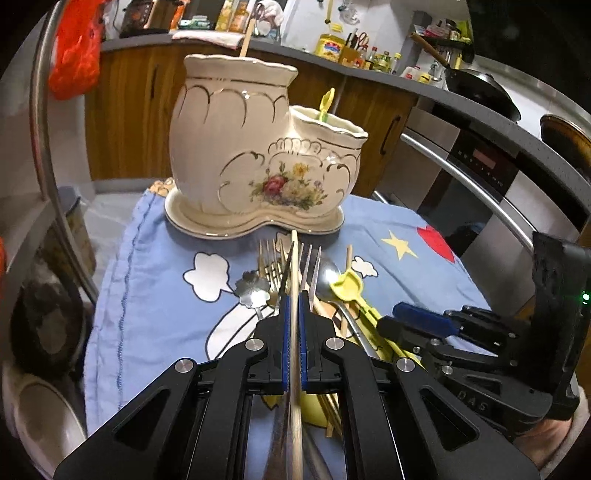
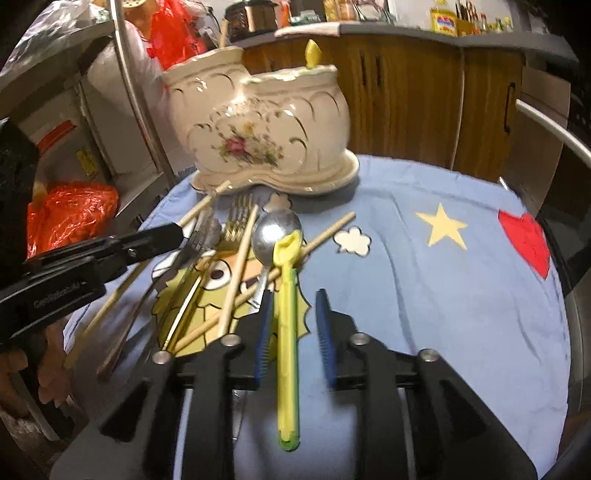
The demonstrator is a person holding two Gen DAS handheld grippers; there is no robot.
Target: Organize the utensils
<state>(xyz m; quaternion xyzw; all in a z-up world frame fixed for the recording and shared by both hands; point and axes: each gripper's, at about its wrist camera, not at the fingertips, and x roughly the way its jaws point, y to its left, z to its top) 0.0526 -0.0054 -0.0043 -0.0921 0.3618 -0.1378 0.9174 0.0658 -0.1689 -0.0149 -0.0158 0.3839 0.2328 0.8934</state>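
A cream floral ceramic holder (image 1: 236, 147) (image 2: 266, 122) with two compartments stands at the far side of the blue cloth (image 1: 155, 295). A wooden chopstick (image 1: 246, 35) stands in its tall part and a yellow-green spoon (image 1: 326, 103) in its low part. My left gripper (image 1: 294, 299) is shut on another chopstick (image 1: 294, 266), held over a pile of forks (image 1: 312, 266), a steel spoon (image 1: 329, 275) and more chopsticks. My right gripper (image 2: 293, 295) is open. A yellow-green spoon (image 2: 287, 332) lies lengthwise between its blue pads (image 2: 325, 325), touching neither.
The left gripper (image 2: 162, 236) reaches in from the left in the right wrist view. A flower-shaped spoon (image 1: 253, 290) lies left of the pile. An oven (image 1: 480, 173) and wooden cabinets (image 2: 406, 92) stand behind the table. A red bag (image 2: 70, 214) sits to the left.
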